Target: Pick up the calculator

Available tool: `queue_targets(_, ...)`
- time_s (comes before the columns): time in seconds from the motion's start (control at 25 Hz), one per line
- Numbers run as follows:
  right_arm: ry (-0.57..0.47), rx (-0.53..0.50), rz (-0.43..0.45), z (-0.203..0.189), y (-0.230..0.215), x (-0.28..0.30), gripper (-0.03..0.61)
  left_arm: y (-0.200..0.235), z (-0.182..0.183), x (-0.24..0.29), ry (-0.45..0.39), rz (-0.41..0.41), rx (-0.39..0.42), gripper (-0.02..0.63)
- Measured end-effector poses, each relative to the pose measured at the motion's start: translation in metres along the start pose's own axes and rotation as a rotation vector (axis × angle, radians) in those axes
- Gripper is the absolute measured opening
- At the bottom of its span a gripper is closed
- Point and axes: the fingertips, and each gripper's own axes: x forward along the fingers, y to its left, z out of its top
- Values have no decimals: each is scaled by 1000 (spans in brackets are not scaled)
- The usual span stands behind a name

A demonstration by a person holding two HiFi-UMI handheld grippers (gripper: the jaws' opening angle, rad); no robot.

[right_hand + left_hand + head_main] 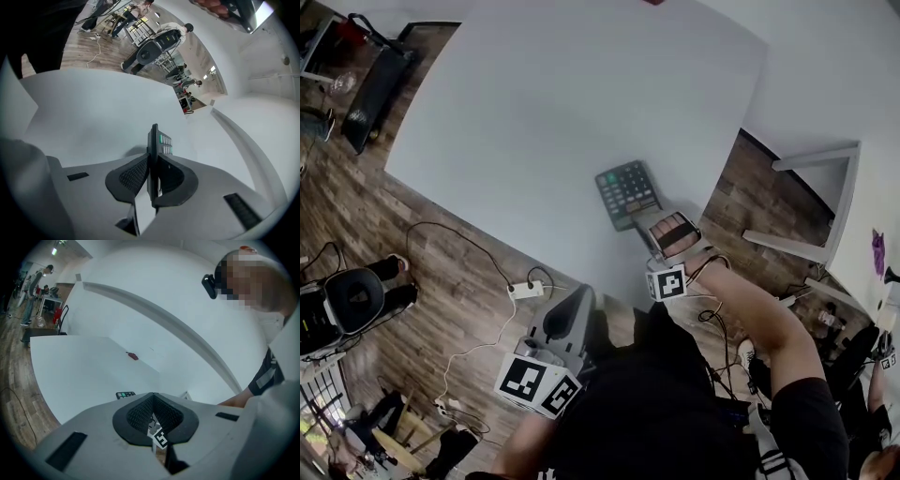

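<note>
The dark calculator [627,192] with grey and green keys is over the near right part of the white table [562,112]. My right gripper [651,221] is shut on its near end. In the right gripper view the calculator [153,140] stands edge-on, clamped between the two black pads [133,176], and casts a shadow on the table beside it. My left gripper [577,298] hangs off the table's near edge, over the floor, jaws together with nothing in them. The left gripper view shows the calculator [125,394] just past that gripper's body.
A small red object [132,356] lies far out on the table. A power strip [526,290] and cables lie on the wooden floor at the left. A black chair [354,298] stands at the far left, a white frame [811,206] at the right.
</note>
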Motion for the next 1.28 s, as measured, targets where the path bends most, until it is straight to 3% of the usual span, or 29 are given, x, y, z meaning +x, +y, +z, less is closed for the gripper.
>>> queue_targets(0.28, 17, 78, -65, 17, -63, -36, 55, -9, 9, -3, -23, -40, 38, 6)
queue_targets(0.76, 85, 105, -172, 72, -163, -129, 55, -26, 43, -19, -115, -116, 167, 6)
queue_targets(1.28, 123, 116, -262, 107, -207, -199, 57, -61, 63, -44, -191, -216, 269, 6)
